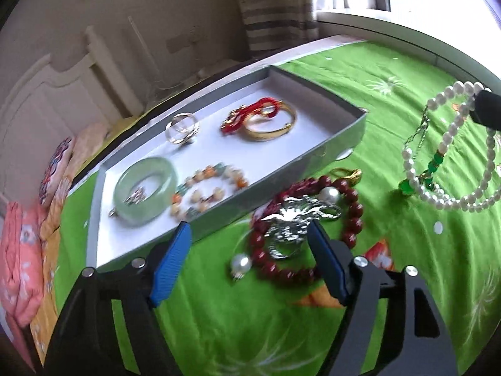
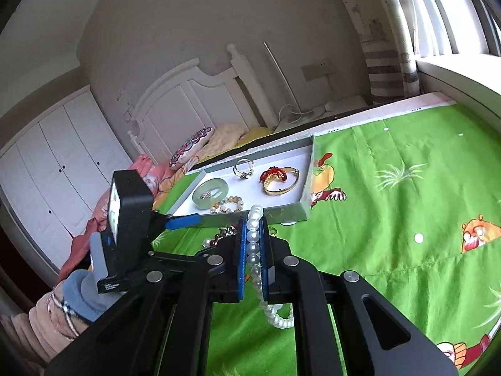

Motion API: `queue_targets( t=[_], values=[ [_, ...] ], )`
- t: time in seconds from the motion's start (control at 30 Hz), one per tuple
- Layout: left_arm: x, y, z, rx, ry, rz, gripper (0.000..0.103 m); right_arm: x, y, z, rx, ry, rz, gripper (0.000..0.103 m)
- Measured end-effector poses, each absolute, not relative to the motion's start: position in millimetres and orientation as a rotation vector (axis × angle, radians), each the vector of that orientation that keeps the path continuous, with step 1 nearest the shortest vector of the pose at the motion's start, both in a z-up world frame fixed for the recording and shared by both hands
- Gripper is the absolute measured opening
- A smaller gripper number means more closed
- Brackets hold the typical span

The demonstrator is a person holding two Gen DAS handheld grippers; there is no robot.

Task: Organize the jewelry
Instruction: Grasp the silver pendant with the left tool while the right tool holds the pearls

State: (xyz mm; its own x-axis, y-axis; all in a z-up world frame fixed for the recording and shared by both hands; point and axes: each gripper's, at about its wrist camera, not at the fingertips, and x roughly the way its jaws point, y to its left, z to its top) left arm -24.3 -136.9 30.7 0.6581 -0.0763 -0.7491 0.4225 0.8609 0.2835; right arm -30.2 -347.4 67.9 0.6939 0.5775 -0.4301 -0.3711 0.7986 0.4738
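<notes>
We take the tray (image 1: 341, 144) as our landmark. Our right claw (image 2: 253, 241) is clamped on the pearl strand (image 2: 254, 244), which hangs off the bed to the tray's near right; the tray lies ahead and slightly left of the claw. The strand's free loop droops below the jaws, long axis roughly vertical, with a green pendant (image 1: 418, 177) dangling in it. Our left claw (image 1: 250, 241) stands open, pads not pressing anything, over the red bead bracelet (image 1: 353, 216) and silver piece (image 1: 300, 216) lying just in front of the tray. The pearls look small, glossy and white.
</notes>
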Motion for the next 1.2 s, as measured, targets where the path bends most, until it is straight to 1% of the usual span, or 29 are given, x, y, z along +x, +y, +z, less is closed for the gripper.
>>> queue_targets(
  t=[0.07, 0.1, 0.13, 0.17, 0.23, 0.27, 0.3, 0.33, 0.47, 0.53, 0.57, 0.67, 0.73, 1.03, 1.07, 1.1, 1.2],
  values=[
    [-23.8, -144.4, 29.0, 0.510, 0.805, -0.310, 0.075, -30.0, -351.2, 65.6, 0.379, 0.599, 0.543, 0.008],
    [-25.5, -149.2, 27.6, 0.534, 0.813, -0.351, 0.067, -30.5, -353.5, 64.4, 0.384, 0.598, 0.542, 0.008],
    [-27.1, -152.2, 26.6, 0.541, 0.821, -0.374, 0.062, -30.3, -355.9, 62.4, 0.392, 0.600, 0.541, 0.008],
    [-28.1, -155.3, 26.3, 0.555, 0.817, -0.382, 0.060, -30.7, -357.9, 61.0, 0.396, 0.600, 0.540, 0.008],
    [-28.6, -159.3, 25.3, 0.568, 0.817, -0.378, 0.060, -31.0, -361.0, 59.4, 0.408, 0.601, 0.538, 0.008],
    [-27.0, -160.3, 25.2, 0.564, 0.827, -0.386, 0.057, -31.2, -362.7, 58.3, 0.415, 0.602, 0.538, 0.008],
    [-25.6, -160.6, 25.3, 0.552, 0.841, -0.408, 0.048, -30.8, -364.4, 57.3, 0.419, 0.603, 0.536, 0.008],
    [-25.4, -160.8, 25.8, 0.539, 0.856, -0.433, 0.043, -31.3, -365.9, 56.2, 0.426, 0.604, 0.536, 0.008],
    [-24.8, -163.0, 25.8, 0.561, 0.858, -0.455, 0.043, -31.3, -367.8, 57.4, 0.432, 0.599, 0.535, 0.008],
    [-18.1, -158.1, 26.1, 0.519, 0.874, -0.474, 0.045, -31.0, -368.7, 56.7, 0.435, 0.600, 0.535, 0.008],
    [-15.5, -155.6, 25.9, 0.499, 0.881, -0.475, 0.050, -31.1, -368.8, 56.4, 0.437, 0.600, 0.535, 0.008],
    [-13.8, -150.3, 25.6, 0.457, 0.899, -0.501, 0.045, -31.1, -369.0, 56.7, 0.441, 0.600, 0.535, 0.008],
    [-18.4, -151.7, 25.6, 0.465, 0.892, -0.517, 0.032, -31.1, -369.6, 56.2, 0.446, 0.601, 0.534, 0.008],
    [-28.3, -147.1, 28.2, 0.413, 0.857, -0.517, 0.032, -29.7, -371.5, 56.1, 0.447, 0.600, 0.529, 0.008],
    [-29.5, -145.1, 31.1, 0.406, 0.847, -0.513, 0.022, -29.2, -372.0, 56.5, 0.448, 0.600, 0.529, 0.008],
    [-29.6, -143.0, 34.1, 0.392, 0.847, -0.520, 0.010, -29.4, -371.8, 56.3, 0.447, 0.600, 0.528, 0.008],
    [-30.2, -138.2, 46.4, 0.362, 0.826, -0.517, 0.008, -29.2, -370.1, 56.5, 0.439, 0.600, 0.527, 0.008]
  ],
)
